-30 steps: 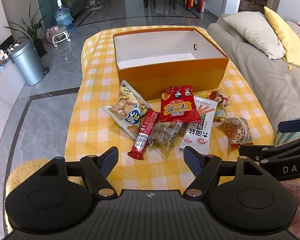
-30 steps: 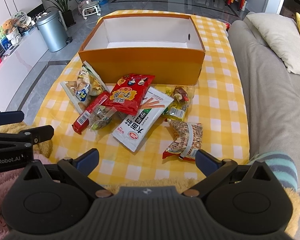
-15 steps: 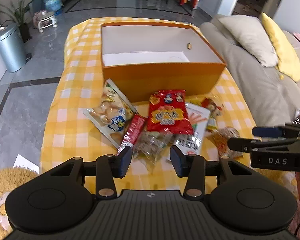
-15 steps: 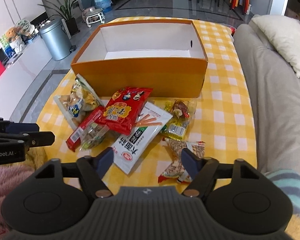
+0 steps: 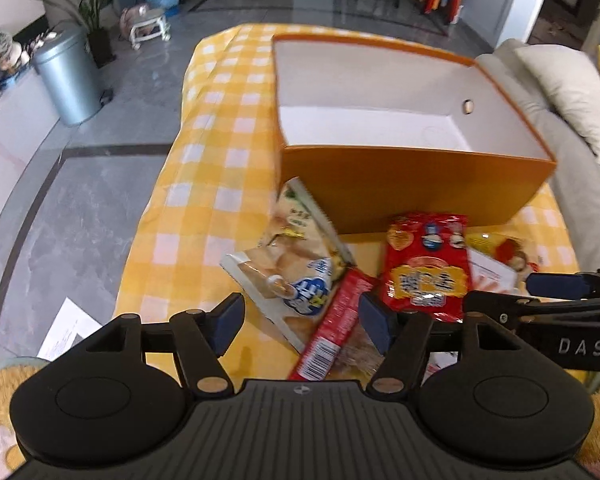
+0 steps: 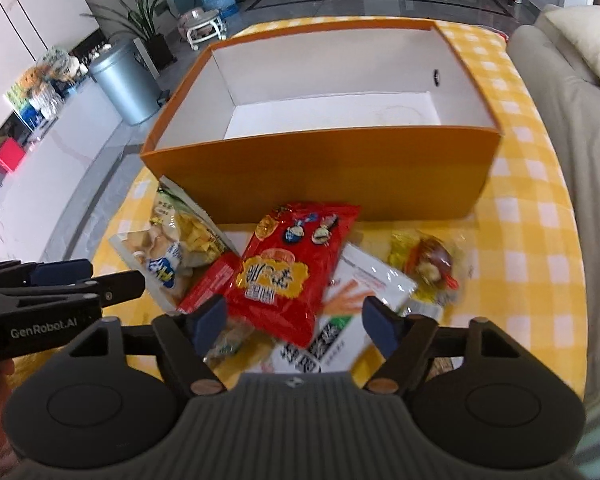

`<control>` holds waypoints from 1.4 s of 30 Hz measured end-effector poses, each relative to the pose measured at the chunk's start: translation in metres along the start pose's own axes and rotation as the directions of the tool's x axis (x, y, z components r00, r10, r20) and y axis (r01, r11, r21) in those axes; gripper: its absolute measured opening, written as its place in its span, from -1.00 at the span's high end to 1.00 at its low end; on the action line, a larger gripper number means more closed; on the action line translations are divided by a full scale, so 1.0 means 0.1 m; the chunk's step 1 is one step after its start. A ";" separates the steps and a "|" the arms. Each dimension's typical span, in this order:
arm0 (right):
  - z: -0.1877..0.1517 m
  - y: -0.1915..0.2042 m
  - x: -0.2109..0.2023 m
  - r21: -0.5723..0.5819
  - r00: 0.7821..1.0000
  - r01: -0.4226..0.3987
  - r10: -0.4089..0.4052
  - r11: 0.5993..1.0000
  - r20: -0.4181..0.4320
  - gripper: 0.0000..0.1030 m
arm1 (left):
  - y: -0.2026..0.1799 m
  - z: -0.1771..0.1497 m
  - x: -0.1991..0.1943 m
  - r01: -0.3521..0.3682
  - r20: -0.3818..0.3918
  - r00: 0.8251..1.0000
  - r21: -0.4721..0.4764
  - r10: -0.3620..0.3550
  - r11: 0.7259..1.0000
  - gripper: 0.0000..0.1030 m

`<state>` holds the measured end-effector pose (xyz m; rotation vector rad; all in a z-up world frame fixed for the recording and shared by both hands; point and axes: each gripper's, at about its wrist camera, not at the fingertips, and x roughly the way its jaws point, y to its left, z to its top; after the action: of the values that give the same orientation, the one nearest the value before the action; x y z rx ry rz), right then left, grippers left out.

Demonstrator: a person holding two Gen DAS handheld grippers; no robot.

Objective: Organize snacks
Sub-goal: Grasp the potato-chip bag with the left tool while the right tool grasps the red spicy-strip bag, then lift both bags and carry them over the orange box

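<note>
- My left claw [image 5: 300, 318] tilts down over the near end of the snack pile, its jaws just re-opened wide, nothing pressed between the pads.
- Framed between its pads lie a pale bag with a blue logo [image 5: 296, 276] and a slim red stick packet [image 5: 332, 332], both flat on the worktop [image 5: 204, 200], which wears a yellow-and-white checked cloth.
- My right claw [image 6: 292, 322] hovers just beside it, jaws also just spread wide and gripping nothing.
- Below its pads sit a red crisp bag [image 6: 288, 272], lying on top of a white packet with orange sticks printed on it [image 6: 364, 292].
- A small yellow-and-red wrapped snack [image 6: 428, 264] lies to the right of those; motion blur hides its detail, so I cannot tell what it is.
- Behind the pile, touching or nearly touching the packets, stands an open orange box [image 6: 320, 172] with a white inside.
- A grey sofa [image 6: 572, 120] runs along the worktop's right side.
</note>
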<state>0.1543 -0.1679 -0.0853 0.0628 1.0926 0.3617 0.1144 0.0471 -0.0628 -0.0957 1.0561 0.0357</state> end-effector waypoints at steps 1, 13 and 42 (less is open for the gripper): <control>0.03 0.03 0.07 -0.009 1.000 0.012 -0.012 1.000 -0.007 -0.60 | 0.02 0.02 0.05 -0.004 -0.009 1.000 -0.008 0.003 1.000 -0.51; 0.18 0.28 0.74 -0.117 0.989 0.073 -0.087 0.990 -0.119 -0.70 | 0.21 0.20 0.43 0.035 -0.076 0.996 -0.093 -0.042 0.995 -0.61; 0.21 0.46 0.66 -0.244 0.990 0.138 -0.139 0.960 0.015 0.47 | 0.11 0.22 0.37 0.031 -0.054 0.998 -0.077 -0.035 0.997 0.17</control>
<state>0.1878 -0.1009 -0.1213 -0.2324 1.0405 0.3678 0.1507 0.0591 -0.0849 -0.1843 1.1084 0.0441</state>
